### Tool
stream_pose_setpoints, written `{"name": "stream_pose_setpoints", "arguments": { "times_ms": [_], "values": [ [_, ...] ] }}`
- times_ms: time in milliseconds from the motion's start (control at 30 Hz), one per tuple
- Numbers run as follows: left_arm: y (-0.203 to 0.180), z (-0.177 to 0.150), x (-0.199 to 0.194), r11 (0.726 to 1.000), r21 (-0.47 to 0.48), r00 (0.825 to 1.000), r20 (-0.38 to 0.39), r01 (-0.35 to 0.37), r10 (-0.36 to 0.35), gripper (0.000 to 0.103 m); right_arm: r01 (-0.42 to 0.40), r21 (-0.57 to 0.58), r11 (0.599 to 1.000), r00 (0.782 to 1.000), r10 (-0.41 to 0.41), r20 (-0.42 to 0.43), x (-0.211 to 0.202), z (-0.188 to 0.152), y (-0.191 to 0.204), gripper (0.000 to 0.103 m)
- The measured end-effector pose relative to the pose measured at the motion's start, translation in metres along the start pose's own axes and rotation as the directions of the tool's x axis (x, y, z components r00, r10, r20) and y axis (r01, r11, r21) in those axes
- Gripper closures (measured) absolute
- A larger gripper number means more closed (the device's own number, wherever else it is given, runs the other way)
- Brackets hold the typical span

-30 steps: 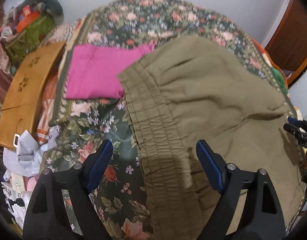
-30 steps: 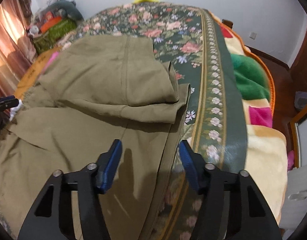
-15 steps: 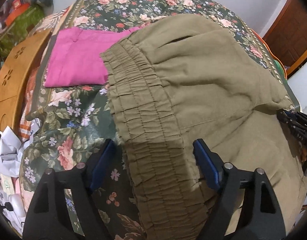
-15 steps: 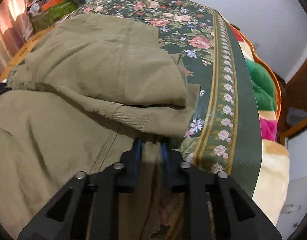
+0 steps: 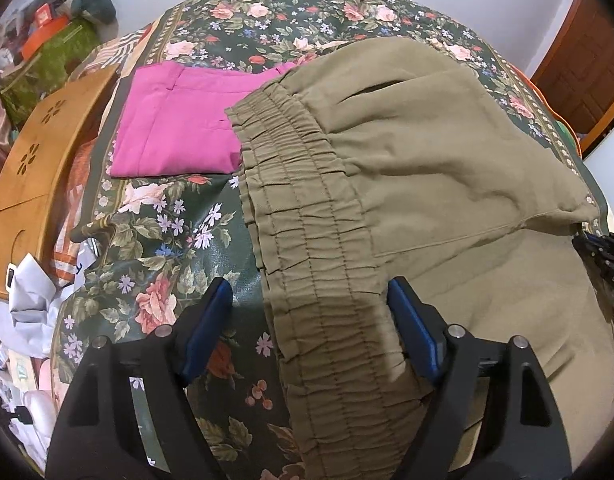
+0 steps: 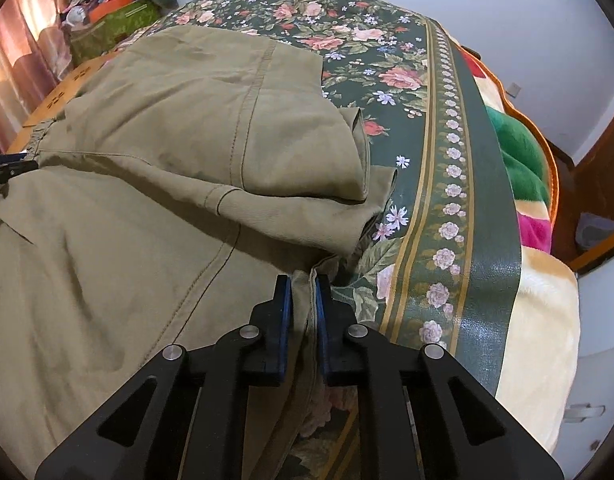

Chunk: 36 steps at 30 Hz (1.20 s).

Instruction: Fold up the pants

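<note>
Olive-green pants lie partly folded on a flowered bedspread. Their elastic waistband runs toward me in the left wrist view. My left gripper is open, its blue pads straddling the waistband just above it. In the right wrist view the pants show a folded-over leg on top. My right gripper is shut on the pants' right edge near the fold. The right gripper's tip also shows at the right edge of the left wrist view.
Folded pink pants lie on the bed left of the olive ones. A wooden board and clutter sit off the bed's left side. A green, pink and cream blanket lies along the right side, past the bedspread's border.
My right gripper has closed on the pants' edge; it was open a second ago. My left gripper has moved forward over the waistband, staying open.
</note>
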<state>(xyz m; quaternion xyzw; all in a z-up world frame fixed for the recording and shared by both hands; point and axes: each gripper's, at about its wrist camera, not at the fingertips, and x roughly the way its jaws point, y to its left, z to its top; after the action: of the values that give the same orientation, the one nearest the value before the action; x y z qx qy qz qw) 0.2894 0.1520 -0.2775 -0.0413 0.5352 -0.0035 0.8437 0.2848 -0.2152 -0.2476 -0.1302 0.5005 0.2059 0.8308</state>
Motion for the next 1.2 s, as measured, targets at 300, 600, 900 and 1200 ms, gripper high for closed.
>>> {"name": "stream_pose_setpoints", "arguments": {
  "times_ms": [300, 600, 900, 1200],
  "values": [
    [0.001, 0.008, -0.021, 0.999, -0.018, 0.999, -0.005, 0.044, -0.044, 0.022, -0.094, 0.092, 0.991, 0.994, 0.088, 0.068, -0.037, -0.004, -0.014, 0.090],
    [0.012, 0.031, -0.020, 0.999, -0.046, 1.000, 0.014, 0.010, -0.009, 0.018, -0.105, 0.075, 0.992, 0.978, 0.089, 0.188, -0.044, 0.041, -0.020, 0.065],
    [0.013, 0.041, 0.019, 0.988, -0.097, 0.990, -0.069, 0.119, -0.126, 0.010, -0.162, 0.086, 0.983, 0.984, 0.155, 0.082, 0.011, 0.058, -0.026, 0.065],
    [-0.010, 0.042, 0.019, 1.000, 0.013, 1.000, 0.002, 0.025, -0.025, 0.031, -0.188, 0.079, 0.979, 0.980, 0.181, 0.082, 0.025, 0.049, -0.025, 0.090]
  ]
}}
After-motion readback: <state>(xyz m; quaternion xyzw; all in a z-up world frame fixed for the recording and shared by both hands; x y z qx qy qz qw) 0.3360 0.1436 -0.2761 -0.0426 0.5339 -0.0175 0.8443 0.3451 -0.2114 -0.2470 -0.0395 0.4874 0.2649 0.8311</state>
